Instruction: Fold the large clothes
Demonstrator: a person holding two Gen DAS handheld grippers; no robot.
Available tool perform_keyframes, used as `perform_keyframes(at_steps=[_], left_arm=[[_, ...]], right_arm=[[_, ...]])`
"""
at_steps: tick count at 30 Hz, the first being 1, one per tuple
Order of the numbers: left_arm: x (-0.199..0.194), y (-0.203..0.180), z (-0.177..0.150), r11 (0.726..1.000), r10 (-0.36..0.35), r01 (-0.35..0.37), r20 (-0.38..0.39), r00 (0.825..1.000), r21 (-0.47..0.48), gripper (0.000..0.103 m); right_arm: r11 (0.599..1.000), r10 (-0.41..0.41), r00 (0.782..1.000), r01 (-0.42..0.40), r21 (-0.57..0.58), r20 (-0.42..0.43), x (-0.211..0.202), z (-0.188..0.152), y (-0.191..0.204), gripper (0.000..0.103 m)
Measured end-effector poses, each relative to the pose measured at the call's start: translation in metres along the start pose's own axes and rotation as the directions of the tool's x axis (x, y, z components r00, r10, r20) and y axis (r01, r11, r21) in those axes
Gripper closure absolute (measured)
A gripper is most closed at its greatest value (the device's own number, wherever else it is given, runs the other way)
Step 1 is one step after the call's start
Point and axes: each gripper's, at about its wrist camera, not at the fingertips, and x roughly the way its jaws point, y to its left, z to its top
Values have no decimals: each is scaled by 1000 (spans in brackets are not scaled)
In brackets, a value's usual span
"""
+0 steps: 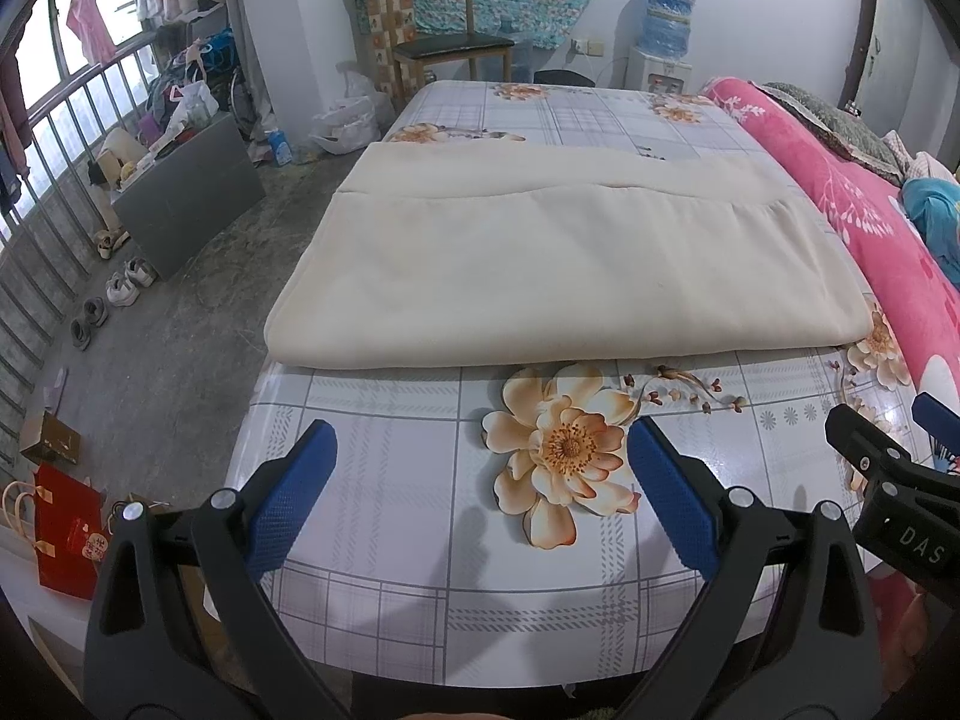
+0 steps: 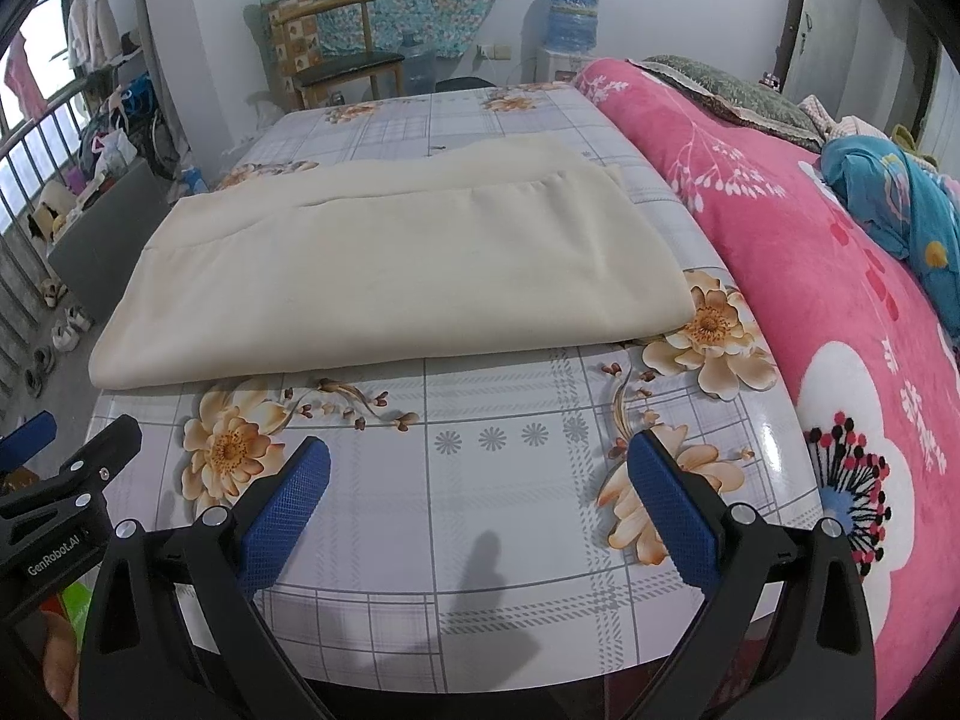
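Cream garment [image 1: 558, 264] folded flat on worktop [image 1: 384, 480], far of my fingers, long axis left-right. Left gripper [image 1: 480, 492], right gripper [image 2: 477, 495] both spread wide, empty, near edge equally distant.

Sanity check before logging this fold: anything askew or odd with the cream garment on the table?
Mostly tidy. The cream garment lies flat on the floral tablecloth, near edge straight. One flaw: at the far side a lower layer sticks out past the top fold, so edges don't line up. Left gripper and right gripper are open, clear of it.
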Motion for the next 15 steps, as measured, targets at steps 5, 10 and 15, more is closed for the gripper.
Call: perform_keyframes(at_steps=[5,10,15], left_arm=[[0,0,0,1000,1,-1,1,1000,0,9],[0,1,0,1000,0,0,-1,1000,0,9],[0,1,0,1000,-1,1,-1,1000,0,9]], right_arm=[[1000,0,1000,0,-2,0,0,0,0,6],[1000,0,1000,0,-1,-1,0,0,0,6],[1000,0,1000,0,-2,0,0,0,0,6]])
